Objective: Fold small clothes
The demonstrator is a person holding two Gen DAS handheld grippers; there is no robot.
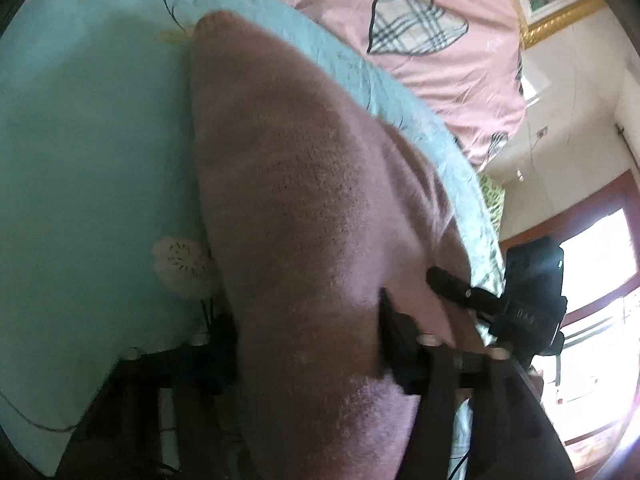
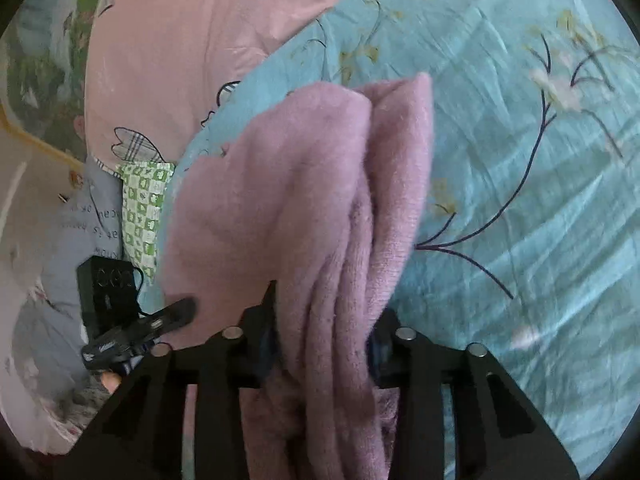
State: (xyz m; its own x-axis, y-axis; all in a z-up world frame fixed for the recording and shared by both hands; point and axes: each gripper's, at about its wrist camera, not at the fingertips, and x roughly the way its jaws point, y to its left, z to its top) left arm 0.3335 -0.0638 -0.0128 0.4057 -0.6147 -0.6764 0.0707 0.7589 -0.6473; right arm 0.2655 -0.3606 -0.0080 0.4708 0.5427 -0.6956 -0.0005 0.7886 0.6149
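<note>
One knitted garment point(image 2: 304, 184), mauve-pink, of soft fuzzy wool with a fine ribbed weave; it lay on the bed in thick folds, four or five layers showing edge-on in the right wrist view, and bulged as a broad rounded hump in the left wrist view point(image 1: 304, 200).

Two black two-finger grippers. The right gripper point(image 2: 322, 340) was clamped on the bunched near end of the garment, the folds squeezed between its fingers point(image 2: 266, 320). The left gripper point(image 1: 308, 340) had the garment's other near edge filling the span between its fingers point(image 1: 390, 320), and the pads appeared to press into the wool on both sides. Each gripper also showed in the other's view as a dark block with a slim finger touching the garment point(image 1: 536, 300), point(image 2: 140, 320).

One turquoise bedsheet point(image 2: 520, 160), smooth, slightly creased cotton printed with dark thin branches and pale blossoms; the garment rested on it.

One pink quilt point(image 1: 440, 80), smooth, with plaid heart-shaped patches outlined in black, lying just beyond the sheet.

One green-and-white checked cloth point(image 2: 144, 208), small, wedged between quilt and sheet.

One gilt picture frame point(image 1: 560, 16), ornate, on the cream wall.

One window point(image 1: 600, 248), brightly lit, with a reddish-brown wooden frame.
</note>
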